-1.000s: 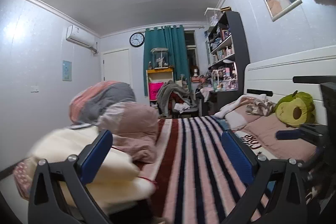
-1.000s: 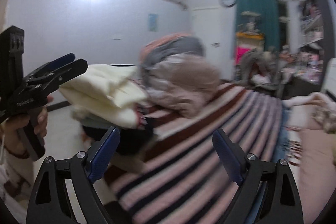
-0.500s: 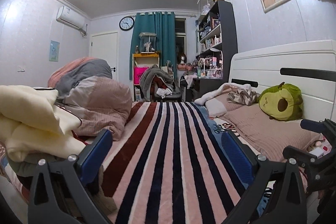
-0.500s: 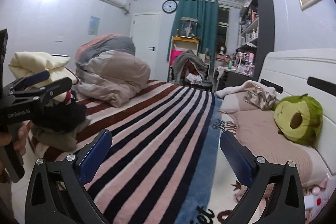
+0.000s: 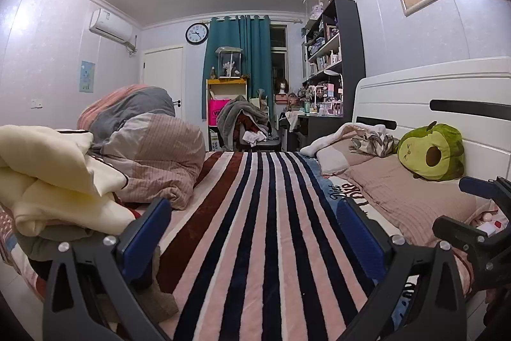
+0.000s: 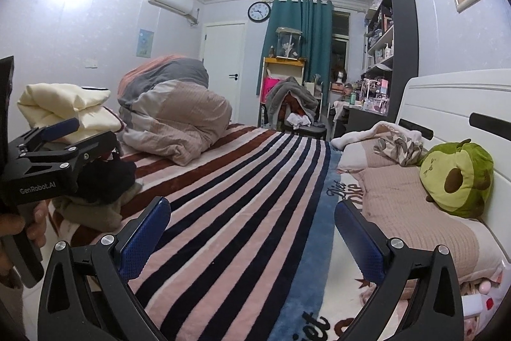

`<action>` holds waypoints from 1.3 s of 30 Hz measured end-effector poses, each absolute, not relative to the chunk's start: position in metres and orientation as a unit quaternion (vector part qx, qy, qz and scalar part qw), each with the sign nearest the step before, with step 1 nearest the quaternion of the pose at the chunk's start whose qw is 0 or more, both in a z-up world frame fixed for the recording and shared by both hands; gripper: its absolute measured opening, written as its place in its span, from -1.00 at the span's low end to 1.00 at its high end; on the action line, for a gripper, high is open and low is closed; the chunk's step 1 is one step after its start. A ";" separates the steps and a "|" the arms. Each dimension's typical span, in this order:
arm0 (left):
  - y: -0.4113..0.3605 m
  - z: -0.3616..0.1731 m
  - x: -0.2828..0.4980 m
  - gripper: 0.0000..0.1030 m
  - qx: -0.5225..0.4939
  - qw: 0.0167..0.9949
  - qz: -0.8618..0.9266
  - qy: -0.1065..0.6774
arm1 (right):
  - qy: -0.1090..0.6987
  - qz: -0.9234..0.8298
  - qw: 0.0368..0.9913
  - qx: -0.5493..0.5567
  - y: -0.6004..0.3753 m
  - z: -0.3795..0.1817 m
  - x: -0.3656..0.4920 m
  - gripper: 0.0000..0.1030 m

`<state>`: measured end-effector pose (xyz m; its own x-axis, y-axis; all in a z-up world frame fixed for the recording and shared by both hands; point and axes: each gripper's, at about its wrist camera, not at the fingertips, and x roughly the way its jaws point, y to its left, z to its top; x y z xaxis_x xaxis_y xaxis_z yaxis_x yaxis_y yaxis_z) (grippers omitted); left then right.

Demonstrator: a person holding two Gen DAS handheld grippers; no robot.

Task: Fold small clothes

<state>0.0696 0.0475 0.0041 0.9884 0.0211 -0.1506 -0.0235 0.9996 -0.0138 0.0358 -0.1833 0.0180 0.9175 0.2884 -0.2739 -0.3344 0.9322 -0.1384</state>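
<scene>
A pile of clothes lies at the left edge of the striped bed: cream garments (image 5: 54, 181) on top, dark and olive pieces (image 6: 102, 181) below. My left gripper (image 5: 255, 232) is open and empty, level above the striped blanket (image 5: 262, 213), right of the pile. It also shows in the right wrist view (image 6: 76, 136), in front of the pile. My right gripper (image 6: 252, 232) is open and empty above the blanket's middle. Its fingers (image 5: 479, 184) show at the right edge of the left wrist view.
A bunched pink and grey duvet (image 5: 153, 149) lies behind the pile. Pink pillows (image 6: 408, 200) and a green avocado plush (image 6: 456, 178) lie by the white headboard (image 5: 415, 101). A chair heaped with clothes (image 5: 246, 127) and dark shelves (image 5: 335, 59) stand beyond the bed.
Both grippers have swung right, away from the clothes pile, and now face down the length of the bed. Both stay open and empty.
</scene>
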 end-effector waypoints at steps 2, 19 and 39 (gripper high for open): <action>0.048 0.004 0.069 0.98 -0.006 0.997 0.013 0.077 | 0.125 0.161 0.975 -0.091 -0.182 0.018 0.035 0.98; 0.054 0.001 0.070 0.99 -0.001 0.996 0.036 0.079 | 0.134 0.181 0.971 -0.077 -0.182 0.021 0.034 0.99; 0.055 0.001 0.071 0.98 0.002 0.996 0.042 0.082 | 0.137 0.185 0.971 -0.070 -0.185 0.021 0.035 0.99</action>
